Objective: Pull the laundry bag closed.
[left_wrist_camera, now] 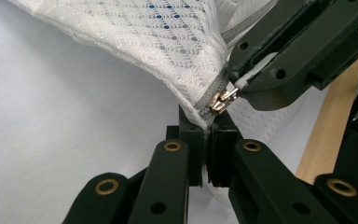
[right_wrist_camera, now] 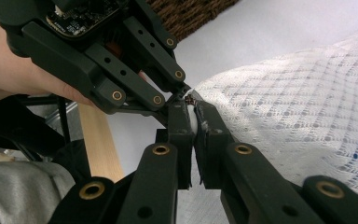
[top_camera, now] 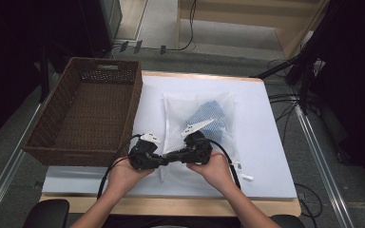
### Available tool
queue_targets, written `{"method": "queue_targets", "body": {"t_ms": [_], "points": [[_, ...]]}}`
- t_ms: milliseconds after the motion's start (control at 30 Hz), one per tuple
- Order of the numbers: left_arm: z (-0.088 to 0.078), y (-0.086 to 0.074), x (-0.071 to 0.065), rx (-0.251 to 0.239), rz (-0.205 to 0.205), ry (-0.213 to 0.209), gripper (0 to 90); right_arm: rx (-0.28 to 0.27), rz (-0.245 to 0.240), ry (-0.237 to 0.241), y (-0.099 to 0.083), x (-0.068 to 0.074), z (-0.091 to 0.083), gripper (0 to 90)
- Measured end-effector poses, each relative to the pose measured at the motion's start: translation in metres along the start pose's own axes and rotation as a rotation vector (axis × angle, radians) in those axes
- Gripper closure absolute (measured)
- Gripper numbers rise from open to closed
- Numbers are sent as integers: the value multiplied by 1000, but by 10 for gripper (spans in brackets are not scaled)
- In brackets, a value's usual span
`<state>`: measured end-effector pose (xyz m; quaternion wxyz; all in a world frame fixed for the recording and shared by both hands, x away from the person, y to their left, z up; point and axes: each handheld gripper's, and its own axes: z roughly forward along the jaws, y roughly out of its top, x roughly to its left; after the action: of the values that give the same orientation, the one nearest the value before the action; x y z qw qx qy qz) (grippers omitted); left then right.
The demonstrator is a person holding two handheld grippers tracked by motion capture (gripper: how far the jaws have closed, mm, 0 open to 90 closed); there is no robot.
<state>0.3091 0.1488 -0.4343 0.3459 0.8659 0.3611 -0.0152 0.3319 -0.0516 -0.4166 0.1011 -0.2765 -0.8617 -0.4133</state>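
Where the white mesh laundry bag lies flat on the white table cover, a blue patterned cloth shows through its netting, inside the bag. To the left stands a brown wicker basket, its right wall just beside the bag and nothing lying in it.

Both grippers meet at the bag's near left corner, near the table's front edge. Left gripper: jaws drawn together, pinching the bag's corner fabric just below the zipper's end. Right gripper: jaws likewise clamped narrow, with a white tab between them at the metal zipper pull; whether the pads grip the pull itself or a tab on it, cannot tell. The grey zipper tape runs along the bag's edge up to the pull.

The corner of the bag is lifted off the cover between the two grippers; the rest lies flat. Bare wood of the table edge shows past the cover. Black cables trail from both grippers toward the person's forearms. Floor cables lie right of the table, well apart.
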Motion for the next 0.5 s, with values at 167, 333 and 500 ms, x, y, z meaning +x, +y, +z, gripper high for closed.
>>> {"method": "queue_targets", "body": {"t_ms": [167, 333, 500], "points": [[-3, 0, 0, -12, -23, 5, 876, -5, 13, -16, 0, -1, 2, 883], [-4, -1, 0, -8, -22, 12, 881, 1, 21, -22, 0, -2, 5, 885], [-5, -2, 0, -15, -39, 9, 883, -2, 11, -20, -1, -3, 6, 886]]}}
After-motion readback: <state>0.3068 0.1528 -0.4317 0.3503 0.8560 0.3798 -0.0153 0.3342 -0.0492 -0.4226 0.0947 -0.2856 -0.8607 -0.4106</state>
